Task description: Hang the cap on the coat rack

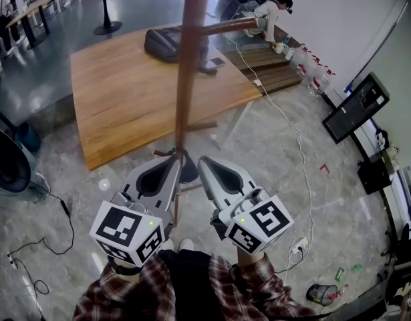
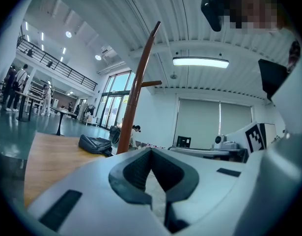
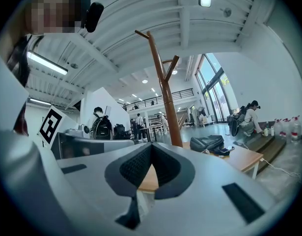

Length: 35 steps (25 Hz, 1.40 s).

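Observation:
The brown wooden coat rack (image 1: pixel 185 79) rises straight in front of me, with a peg (image 1: pixel 232 27) reaching right. My left gripper (image 1: pixel 173 160) and right gripper (image 1: pixel 204 160) are held side by side just short of its foot, both shut and empty. In the left gripper view the pole (image 2: pixel 136 97) stands beyond the meeting jaw tips (image 2: pixel 151 149). The right gripper view shows the forked top of the rack (image 3: pixel 165 92) past its shut jaws (image 3: pixel 151 144). I see no cap that I can make out for sure. A small dark item (image 1: pixel 209 65) lies on the table by the pole.
A wooden table (image 1: pixel 125 105) stands behind the rack with a black bag (image 1: pixel 166 42) on it. A person (image 1: pixel 265 12) crouches at the back right near several bottles (image 1: pixel 312 72). A white cable (image 1: pixel 299 139) runs over the floor; a monitor (image 1: pixel 355 105) stands at the right.

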Each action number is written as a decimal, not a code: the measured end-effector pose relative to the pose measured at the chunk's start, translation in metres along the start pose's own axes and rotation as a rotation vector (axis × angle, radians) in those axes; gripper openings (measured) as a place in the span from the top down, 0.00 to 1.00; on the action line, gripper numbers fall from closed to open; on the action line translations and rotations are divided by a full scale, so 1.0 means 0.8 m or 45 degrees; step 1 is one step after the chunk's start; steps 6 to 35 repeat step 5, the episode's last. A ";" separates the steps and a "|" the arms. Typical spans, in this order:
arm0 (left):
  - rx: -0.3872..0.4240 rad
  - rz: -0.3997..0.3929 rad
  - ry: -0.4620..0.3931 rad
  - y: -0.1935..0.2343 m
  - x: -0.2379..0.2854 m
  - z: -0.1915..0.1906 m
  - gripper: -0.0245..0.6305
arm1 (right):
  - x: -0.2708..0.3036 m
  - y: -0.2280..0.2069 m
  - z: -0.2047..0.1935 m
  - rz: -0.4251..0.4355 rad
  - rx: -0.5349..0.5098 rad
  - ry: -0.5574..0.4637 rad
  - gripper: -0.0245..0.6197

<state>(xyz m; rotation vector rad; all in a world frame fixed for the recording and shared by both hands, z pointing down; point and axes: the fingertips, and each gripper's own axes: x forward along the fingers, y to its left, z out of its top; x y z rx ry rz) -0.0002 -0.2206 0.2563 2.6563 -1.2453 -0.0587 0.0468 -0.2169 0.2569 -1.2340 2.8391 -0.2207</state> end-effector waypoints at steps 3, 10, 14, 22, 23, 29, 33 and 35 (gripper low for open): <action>-0.004 0.012 -0.001 0.002 -0.003 -0.001 0.95 | -0.001 0.001 0.001 0.000 -0.001 -0.001 0.95; -0.010 0.018 -0.002 0.003 -0.005 -0.001 0.95 | -0.002 0.002 0.001 0.001 -0.003 -0.003 0.95; -0.010 0.018 -0.002 0.003 -0.005 -0.001 0.95 | -0.002 0.002 0.001 0.001 -0.003 -0.003 0.95; -0.010 0.018 -0.002 0.003 -0.005 -0.001 0.95 | -0.002 0.002 0.001 0.001 -0.003 -0.003 0.95; -0.010 0.018 -0.002 0.003 -0.005 -0.001 0.95 | -0.002 0.002 0.001 0.001 -0.003 -0.003 0.95; -0.010 0.018 -0.002 0.003 -0.005 -0.001 0.95 | -0.002 0.002 0.001 0.001 -0.003 -0.003 0.95; -0.010 0.018 -0.002 0.003 -0.005 -0.001 0.95 | -0.002 0.002 0.001 0.001 -0.003 -0.003 0.95; -0.010 0.018 -0.002 0.003 -0.005 -0.001 0.95 | -0.002 0.002 0.001 0.001 -0.003 -0.003 0.95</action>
